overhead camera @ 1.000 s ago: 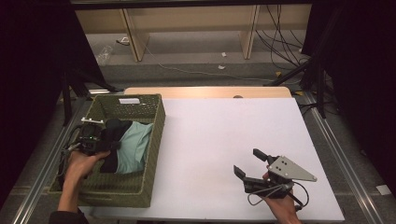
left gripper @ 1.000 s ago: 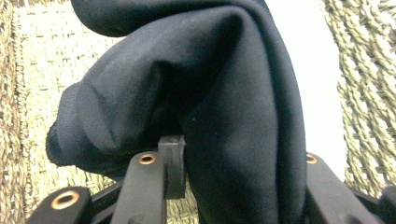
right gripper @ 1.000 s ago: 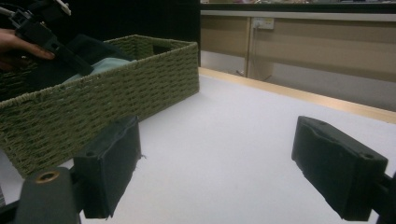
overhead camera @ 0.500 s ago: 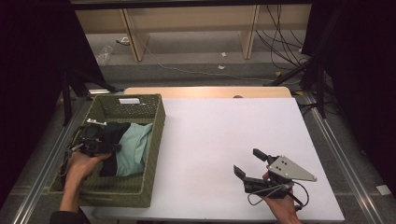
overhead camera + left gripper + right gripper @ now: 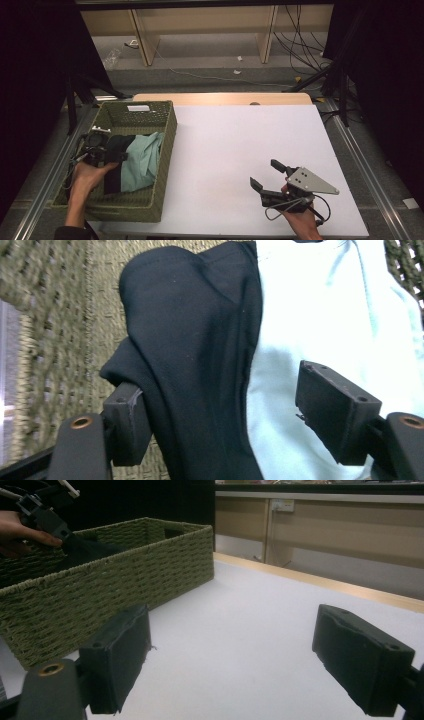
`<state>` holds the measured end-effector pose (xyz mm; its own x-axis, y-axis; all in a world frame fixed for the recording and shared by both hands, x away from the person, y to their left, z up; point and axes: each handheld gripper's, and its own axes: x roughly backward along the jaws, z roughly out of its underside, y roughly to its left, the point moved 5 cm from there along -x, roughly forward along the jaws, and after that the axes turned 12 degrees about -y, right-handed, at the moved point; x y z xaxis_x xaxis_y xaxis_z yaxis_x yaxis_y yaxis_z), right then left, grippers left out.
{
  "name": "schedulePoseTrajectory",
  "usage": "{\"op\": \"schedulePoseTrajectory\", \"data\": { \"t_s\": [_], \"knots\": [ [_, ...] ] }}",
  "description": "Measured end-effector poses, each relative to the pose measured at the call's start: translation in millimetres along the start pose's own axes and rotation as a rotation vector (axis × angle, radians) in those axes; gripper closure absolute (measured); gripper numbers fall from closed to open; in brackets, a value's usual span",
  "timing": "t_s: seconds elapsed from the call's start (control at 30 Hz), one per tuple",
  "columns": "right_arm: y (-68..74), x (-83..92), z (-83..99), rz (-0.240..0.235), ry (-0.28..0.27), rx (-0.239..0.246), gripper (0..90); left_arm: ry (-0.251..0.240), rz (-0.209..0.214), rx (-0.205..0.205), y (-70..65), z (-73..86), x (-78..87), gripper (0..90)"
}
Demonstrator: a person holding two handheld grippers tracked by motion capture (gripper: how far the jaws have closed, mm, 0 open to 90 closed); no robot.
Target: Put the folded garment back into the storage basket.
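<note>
A woven green basket stands at the table's left. Inside it lie a black garment and a pale mint garment, side by side. My left gripper reaches into the basket from its left side. Its jaws have just been opening and now stand open, with a fold of the black garment and part of the mint garment between them, unpressed. My right gripper rests low over the white table at the front right, open, with nothing between its fingers.
A white table top spreads to the right of the basket, with a wooden strip along its far edge. Metal rails run down both sides. Beyond the table are floor, cables and wooden furniture legs.
Both hands stay where they were. The bunch of black garment at my left gripper lies slightly lower and flatter in the basket than before.
</note>
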<state>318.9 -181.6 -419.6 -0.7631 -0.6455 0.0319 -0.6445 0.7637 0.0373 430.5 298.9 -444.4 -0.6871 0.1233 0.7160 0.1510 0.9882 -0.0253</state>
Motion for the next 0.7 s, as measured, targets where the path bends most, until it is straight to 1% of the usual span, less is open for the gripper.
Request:
{"op": "schedulePoseTrajectory", "data": {
  "t_s": [0.1,0.17,0.2,0.23,0.3,0.37,0.5,0.57,0.63,0.7],
  "knots": [
    [-0.3,0.1,-0.1,0.0,-0.001,-0.001,16.6,-0.006,-0.027,-0.011,1.9,-1.6,1.9,22.2],
    [-0.6,0.1,-0.1,0.001,-0.001,-0.002,16.5,-0.014,-0.065,-0.019,3.4,-3.0,3.7,19.9],
    [-0.6,0.2,-0.1,0.001,-0.001,-0.002,16.5,-0.021,-0.073,-0.016,3.7,-4.1,5.0,18.4],
    [-0.5,0.1,-0.2,0.001,-0.002,-0.002,16.5,-0.029,-0.072,-0.012,4.2,-5.3,6.4,17.0],
    [-0.2,0.1,0.1,0.001,0.002,-0.004,16.5,-0.039,-0.086,-0.01,5.3,-7.2,9.7,16.1],
    [-0.3,0.1,-0.1,0.0,-0.001,0.001,16.5,-0.043,-0.083,-0.004,6.9,-8.3,12.7,15.4],
    [-0.4,0.0,-0.1,0.001,-0.001,-0.001,16.5,-0.067,-0.103,0.004,9.7,-11.1,18.1,14.6],
    [-0.4,0.0,-0.1,0.001,-0.001,0.0,16.5,-0.1,-0.096,0.007,8.4,-14.7,22.3,14.4],
    [-0.4,-0.1,0.3,0.002,0.003,-0.004,16.5,-0.144,-0.072,0.012,5.0,-18.8,26.1,14.4],
    [-0.3,0.0,0.2,0.002,0.001,-0.002,16.5,-0.177,-0.067,0.007,1.8,-22.1,30.0,14.5]
  ]
}}
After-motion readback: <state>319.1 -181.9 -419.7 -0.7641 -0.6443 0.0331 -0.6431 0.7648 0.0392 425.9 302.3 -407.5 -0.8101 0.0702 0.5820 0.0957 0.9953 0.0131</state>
